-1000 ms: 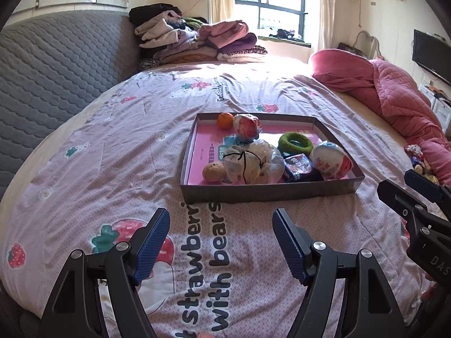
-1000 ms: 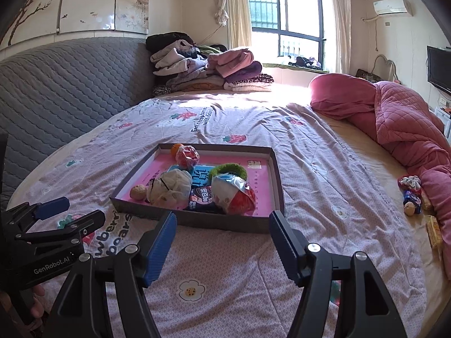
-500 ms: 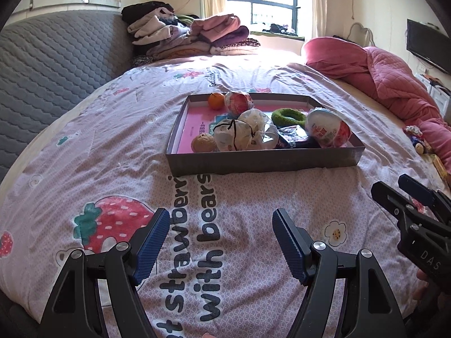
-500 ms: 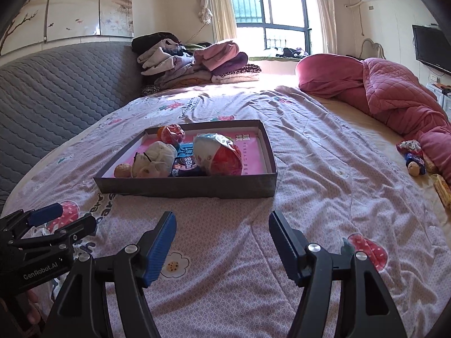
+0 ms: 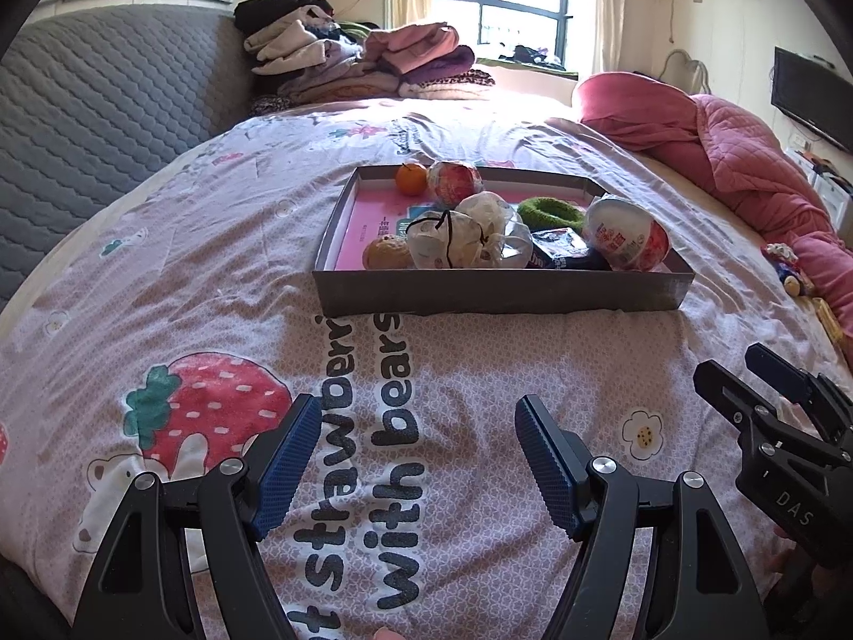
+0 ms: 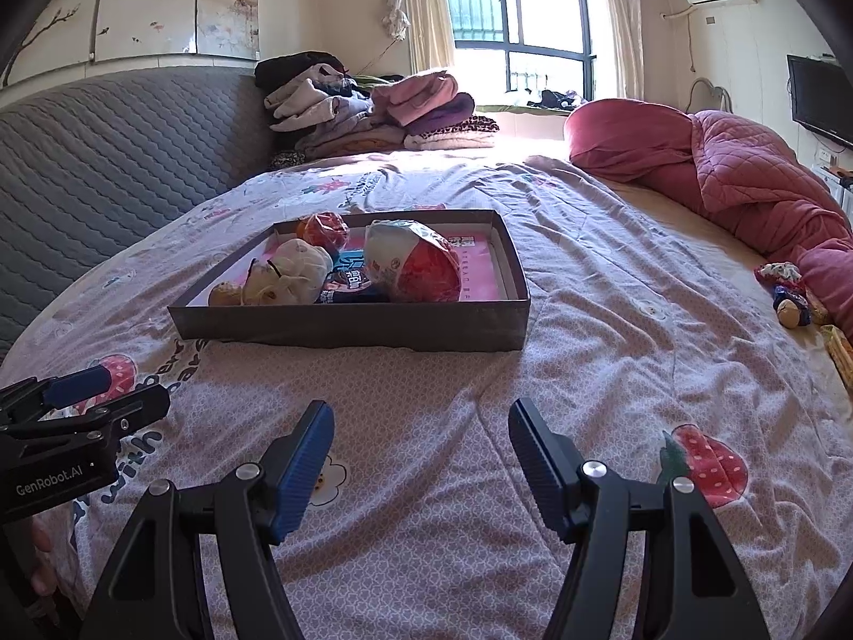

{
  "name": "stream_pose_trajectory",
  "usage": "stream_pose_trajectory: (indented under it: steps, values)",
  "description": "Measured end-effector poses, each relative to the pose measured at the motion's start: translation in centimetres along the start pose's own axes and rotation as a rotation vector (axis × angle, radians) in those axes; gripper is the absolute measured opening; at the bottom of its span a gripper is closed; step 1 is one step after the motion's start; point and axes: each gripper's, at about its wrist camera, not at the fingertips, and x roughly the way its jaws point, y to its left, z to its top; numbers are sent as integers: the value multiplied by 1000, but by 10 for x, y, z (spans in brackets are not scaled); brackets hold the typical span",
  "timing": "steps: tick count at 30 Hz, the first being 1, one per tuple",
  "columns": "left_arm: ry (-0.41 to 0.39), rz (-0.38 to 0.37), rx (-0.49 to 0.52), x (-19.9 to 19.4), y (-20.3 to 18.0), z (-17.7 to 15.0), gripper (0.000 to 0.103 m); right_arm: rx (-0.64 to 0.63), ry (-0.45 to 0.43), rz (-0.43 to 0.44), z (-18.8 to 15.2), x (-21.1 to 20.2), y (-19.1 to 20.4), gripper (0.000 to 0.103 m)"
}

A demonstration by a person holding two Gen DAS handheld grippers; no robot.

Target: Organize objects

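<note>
- Since a second ago, both of my cameras have dropped lower and pulled back, so the gray tray (image 5: pixel 501 296) now sits farther ahead on the bed (image 5: pixel 160 277) and I see its near wall more side-on.
- Inside the tray, I see an orange (image 5: pixel 411 178) at the far left corner with a red wrapped ball (image 5: pixel 454 183) just beside it.
- Nearer, a white drawstring pouch (image 5: pixel 456 240) lies beside a small tan round item (image 5: pixel 386 253) at the front left.
- A green ring (image 5: pixel 549 212) lies toward the back right, a dark snack packet (image 5: pixel 560 248) in front of it, and a large red-and-white egg-shaped pack (image 5: pixel 626 234) at the right end.
- My left gripper (image 5: pixel 413 453) hovers over the printed bedsheet, well short of the tray, its blue fingers (image 5: pixel 288 458) spread wide and empty.
- My right gripper (image 6: pixel 421 458) also hovers over the sheet, its fingers (image 6: pixel 538 461) spread apart, holding nothing.
- Folded clothes (image 6: pixel 373 106) are stacked at the far end by the window; a pink quilt (image 6: pixel 746 176) is bunched on the right.
</note>
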Motion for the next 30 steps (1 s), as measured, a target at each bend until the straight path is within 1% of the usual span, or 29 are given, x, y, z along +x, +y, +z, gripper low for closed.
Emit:
stream_pose_trajectory:
  steps: [8, 11, 22, 30]
  values:
    - [-4, 13, -15, 2, 4, -2, 76, -4, 5, 1, -2, 1, 1, 68]
    - [-6, 19, -16, 2, 4, -4, 76, 7, -6, 5, -3, -2, 0, 68]
    - [-11, 3, 2, 1, 1, -11, 76, 8, 11, -2, -8, -1, -1, 68]
    - [-6, 7, 2, 3, 1, -12, 76, -2, 20, 7, -10, 2, 3, 68]
